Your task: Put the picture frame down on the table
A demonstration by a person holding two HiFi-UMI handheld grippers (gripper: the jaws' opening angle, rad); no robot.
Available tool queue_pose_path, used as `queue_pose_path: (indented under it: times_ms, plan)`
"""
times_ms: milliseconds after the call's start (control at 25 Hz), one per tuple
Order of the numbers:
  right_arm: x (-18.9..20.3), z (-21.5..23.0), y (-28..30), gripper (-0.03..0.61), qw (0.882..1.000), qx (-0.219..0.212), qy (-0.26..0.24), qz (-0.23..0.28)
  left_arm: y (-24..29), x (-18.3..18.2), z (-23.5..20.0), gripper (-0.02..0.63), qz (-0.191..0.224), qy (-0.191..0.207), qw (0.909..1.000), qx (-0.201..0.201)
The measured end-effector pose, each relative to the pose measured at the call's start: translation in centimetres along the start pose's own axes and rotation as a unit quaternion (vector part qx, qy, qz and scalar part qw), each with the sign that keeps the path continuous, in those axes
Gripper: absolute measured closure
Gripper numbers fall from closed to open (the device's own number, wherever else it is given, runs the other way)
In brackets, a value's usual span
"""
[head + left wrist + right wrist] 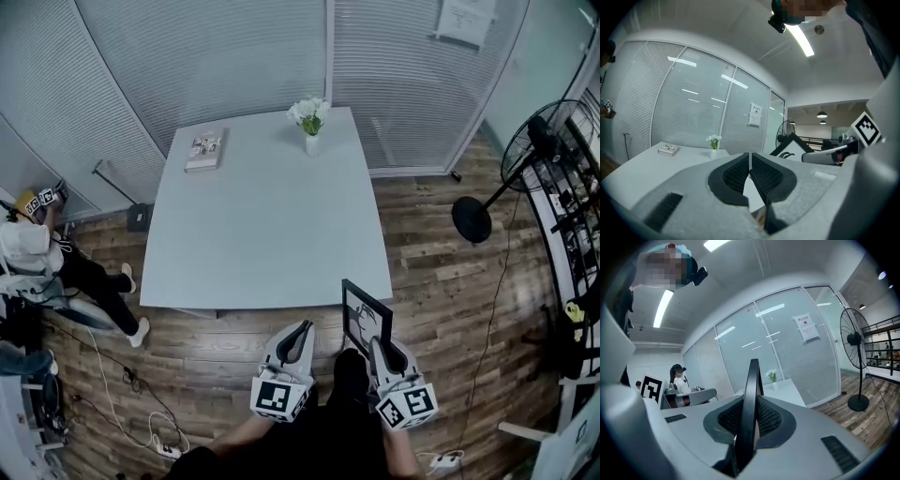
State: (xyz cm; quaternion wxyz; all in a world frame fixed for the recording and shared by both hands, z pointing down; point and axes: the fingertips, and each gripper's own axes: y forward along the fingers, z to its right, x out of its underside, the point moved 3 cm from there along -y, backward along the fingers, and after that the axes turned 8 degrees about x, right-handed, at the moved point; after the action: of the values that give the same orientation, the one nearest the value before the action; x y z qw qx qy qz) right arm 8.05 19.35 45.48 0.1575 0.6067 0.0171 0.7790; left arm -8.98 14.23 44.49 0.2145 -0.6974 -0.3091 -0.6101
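Observation:
A black picture frame point(364, 317) with a white print stands upright just off the near right corner of the pale grey table point(262, 225), above the wood floor. My right gripper point(378, 343) is shut on its lower edge. In the right gripper view the frame point(752, 376) rises edge-on between the two pads point(771, 418). My left gripper point(304, 328) hangs to the left of the frame, shut with nothing in it; its tips meet in the left gripper view point(750, 158). That view also shows the frame point(797, 146) off to the right.
A small vase of white flowers point(311, 120) stands at the table's far edge and a book point(204, 150) lies at its far left corner. A floor fan point(523, 161) is at the right, a seated person point(37, 255) at the left, cables point(141, 412) on the floor.

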Motion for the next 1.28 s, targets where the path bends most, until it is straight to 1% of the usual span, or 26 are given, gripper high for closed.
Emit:
queue_pose_path:
  times_ms: [160, 320, 440, 520, 720, 960, 1120, 1280]
  plan:
    - [-1.1, 2.1, 3.2, 0.522, 1.0, -0.02, -0.004, -0.002, 3.1, -0.3, -1.4, 0.58, 0.014, 0.002, 0.9997, -0.019]
    - [-3.3, 3.7, 7.3, 0.522, 0.999, -0.041, -0.009, -0.003, 6.8, -0.5, -3.4, 0.58, 0.008, -0.004, 0.9992, -0.039]
    - [-4.9, 5.7, 9.5, 0.522, 0.999, -0.054, -0.008, -0.002, 9.8, -0.7, -3.6, 0.58, 0.007, -0.009, 0.9989, -0.046]
    - [-5.8, 7.4, 10.8, 0.522, 0.998, -0.062, -0.006, -0.001, 12.0, -1.1, -3.5, 0.58, 0.009, -0.004, 0.9987, -0.05]
    - [-7.6, 10.9, 13.9, 0.522, 0.996, -0.086, -0.003, -0.008, 16.6, -3.1, -3.4, 0.58, 0.017, -0.002, 0.9971, -0.074]
    - [-8.4, 13.7, 16.9, 0.522, 0.993, -0.115, 0.003, -0.018, 19.4, -4.1, -2.9, 0.58, 0.024, 0.001, 0.9948, -0.099]
    - [-8.6, 14.6, 19.0, 0.522, 0.992, -0.127, 0.009, -0.024, 20.4, -4.3, -2.8, 0.58, 0.022, 0.0, 0.9936, -0.111]
    - [-8.5, 15.2, 21.4, 0.522, 0.99, -0.135, 0.01, -0.036, 21.8, -4.7, -3.7, 0.58, 0.024, -0.003, 0.993, -0.116]
